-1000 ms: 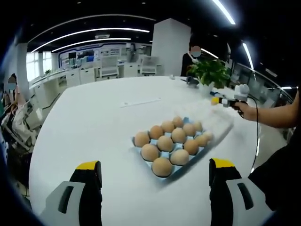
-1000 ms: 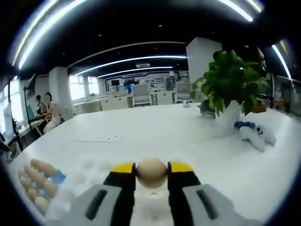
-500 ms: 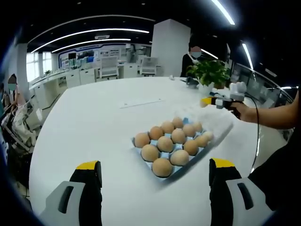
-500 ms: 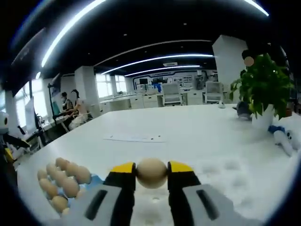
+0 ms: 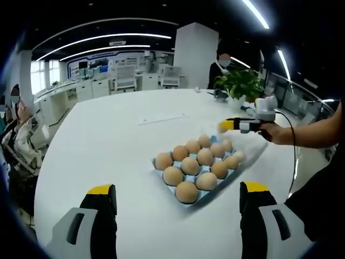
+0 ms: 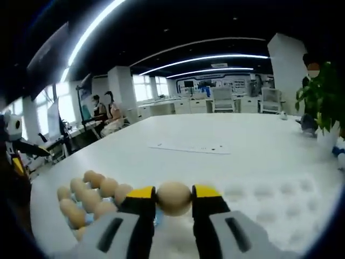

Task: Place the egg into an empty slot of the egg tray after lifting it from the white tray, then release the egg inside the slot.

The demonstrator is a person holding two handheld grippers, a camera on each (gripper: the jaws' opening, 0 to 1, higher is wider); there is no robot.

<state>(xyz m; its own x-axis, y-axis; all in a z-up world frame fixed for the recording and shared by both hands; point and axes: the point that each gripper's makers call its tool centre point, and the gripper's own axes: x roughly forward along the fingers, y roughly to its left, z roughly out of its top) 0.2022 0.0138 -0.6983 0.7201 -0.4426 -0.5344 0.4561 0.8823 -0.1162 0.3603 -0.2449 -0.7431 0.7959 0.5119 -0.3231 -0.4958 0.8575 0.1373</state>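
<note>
egg tray (image 6: 69,218): its near side is hiding behind the right gripper (image 6: 173,200).
white tray (image 6: 280,208): edges are blurring into the table.

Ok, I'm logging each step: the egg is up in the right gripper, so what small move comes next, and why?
Probably carry it a little further over the blue egg tray and begin lowering. The right gripper is shut on the tan egg, which hangs above the white tray beside the filled rows; no empty slot is clearly visible yet.

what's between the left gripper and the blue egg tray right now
Only bare white table. In the left gripper view, nothing lies between the open left gripper and the egg tray.
</note>
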